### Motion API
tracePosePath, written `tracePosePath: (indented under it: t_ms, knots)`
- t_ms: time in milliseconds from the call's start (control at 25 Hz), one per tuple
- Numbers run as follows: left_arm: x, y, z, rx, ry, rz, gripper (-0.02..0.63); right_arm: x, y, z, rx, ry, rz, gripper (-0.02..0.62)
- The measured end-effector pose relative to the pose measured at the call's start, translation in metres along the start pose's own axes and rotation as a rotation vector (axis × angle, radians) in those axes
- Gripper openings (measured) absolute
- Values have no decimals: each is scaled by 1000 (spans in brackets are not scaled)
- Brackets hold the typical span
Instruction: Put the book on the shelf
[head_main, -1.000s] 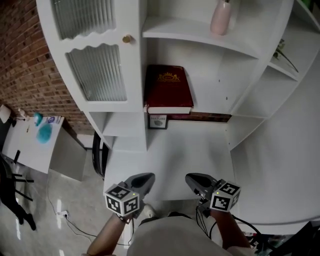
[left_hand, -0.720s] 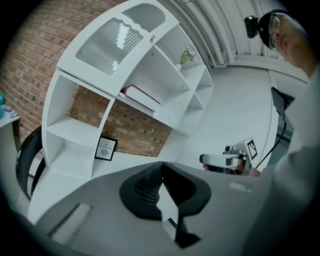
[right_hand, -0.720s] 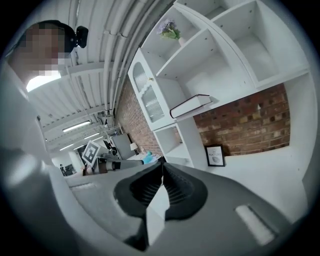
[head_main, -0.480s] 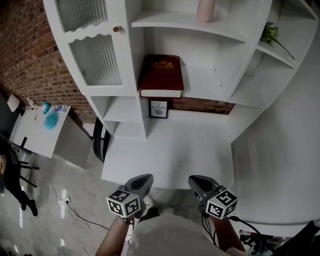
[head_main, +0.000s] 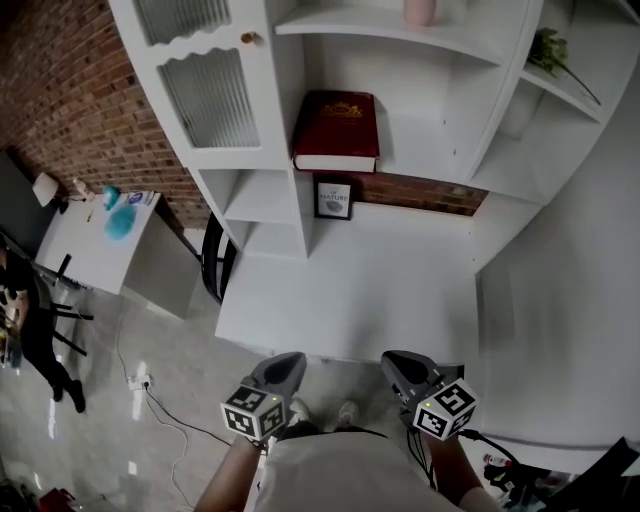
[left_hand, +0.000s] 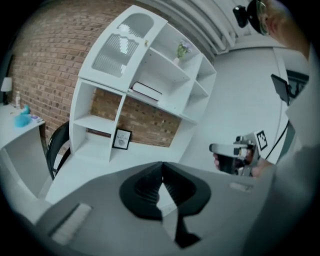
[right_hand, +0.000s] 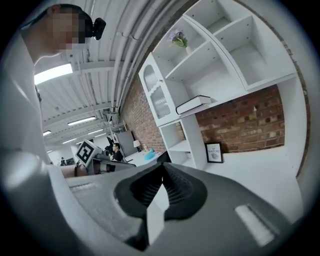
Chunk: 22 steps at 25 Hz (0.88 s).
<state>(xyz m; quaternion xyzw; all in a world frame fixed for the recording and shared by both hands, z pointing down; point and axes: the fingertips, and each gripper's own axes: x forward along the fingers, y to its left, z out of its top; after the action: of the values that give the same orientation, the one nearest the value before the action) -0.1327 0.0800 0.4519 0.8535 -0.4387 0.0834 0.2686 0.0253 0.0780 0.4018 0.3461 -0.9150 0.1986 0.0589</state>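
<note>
Already, book (head_main: 336, 128) lies flat on shelf (head_main: 425, 168) — left gripper (head_main: 284, 365), right gripper (head_main: 401, 364) both pressed together, empty; pink vessel (head_main: 420, 10) above cropped.

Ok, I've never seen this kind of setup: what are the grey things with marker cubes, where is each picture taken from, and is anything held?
No robot here: a person holds a grey two-jaw tool in each hand. The head view looks down from a camera on the person's head; the other two cameras ride on the tools and look along their jaws. The left tool and the right tool are both shut and empty. The dark red hardcover book lies flat in the white shelf unit, above a small black-framed picture standing on the white desk.
</note>
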Motion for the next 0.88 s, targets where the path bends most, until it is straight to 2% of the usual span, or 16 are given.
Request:
tracePosePath:
  t_ms: [120,320,880]
  knots:
    - [-7,-6,-2,-68,-12,-53,8,4,11,1,-27,-11,-17,2]
    - [-18,-9,-3,-28,-4,-89,8,12,29,8,-25,-49,-13,2]
    - [-32,16,16,-28,-26,-88,8,31,41,15,-44,-44,-31,2]
